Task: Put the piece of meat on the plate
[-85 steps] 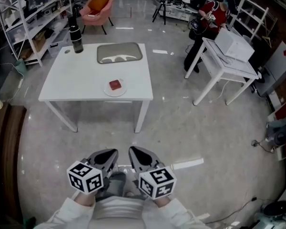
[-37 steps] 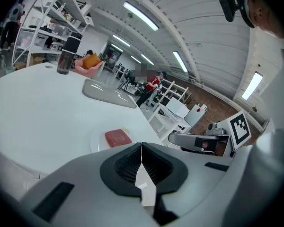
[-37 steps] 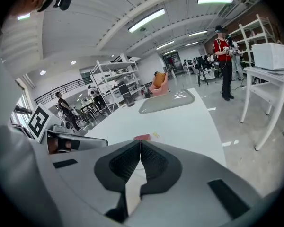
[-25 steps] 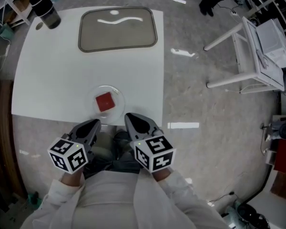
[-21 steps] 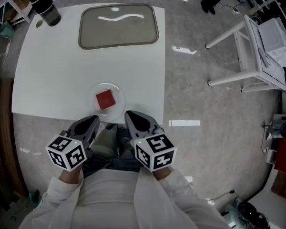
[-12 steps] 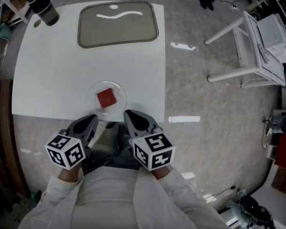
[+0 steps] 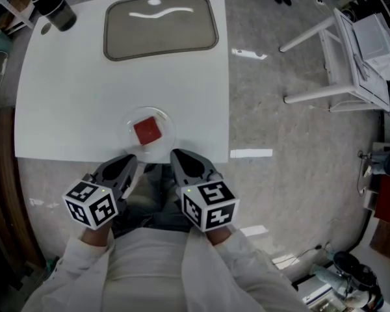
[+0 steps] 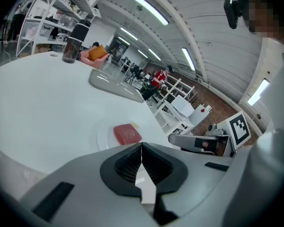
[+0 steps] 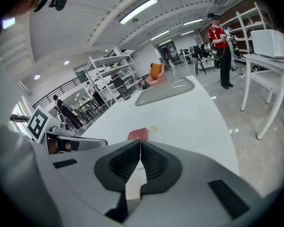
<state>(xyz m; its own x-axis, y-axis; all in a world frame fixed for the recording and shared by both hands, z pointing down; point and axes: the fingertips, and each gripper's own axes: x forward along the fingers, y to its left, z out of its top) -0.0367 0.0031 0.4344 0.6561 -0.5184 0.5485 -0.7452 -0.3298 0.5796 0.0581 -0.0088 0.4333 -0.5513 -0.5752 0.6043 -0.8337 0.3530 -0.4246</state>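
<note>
A red square piece of meat (image 7: 147,131) lies on a clear round plate (image 7: 164,123) near the front edge of the white table (image 7: 84,77). It also shows in the left gripper view as the meat (image 8: 127,134) on the plate (image 8: 104,137), and in the right gripper view as the meat (image 9: 138,134) just beyond the jaws. My left gripper (image 7: 129,162) and right gripper (image 7: 177,156) hang side by side just short of the table's front edge, tips close to the plate. Both are shut with nothing between the jaws.
A grey tray (image 7: 160,26) lies at the table's far side and a dark bottle (image 7: 52,6) stands at its far left corner. A second white table (image 7: 367,38) with a box is off to the right, across the grey floor (image 7: 279,135).
The view has drawn a little closer over the table; the plate and meat sit slightly higher in frame. Both grippers keep their places before the table edge, shut as before.
</note>
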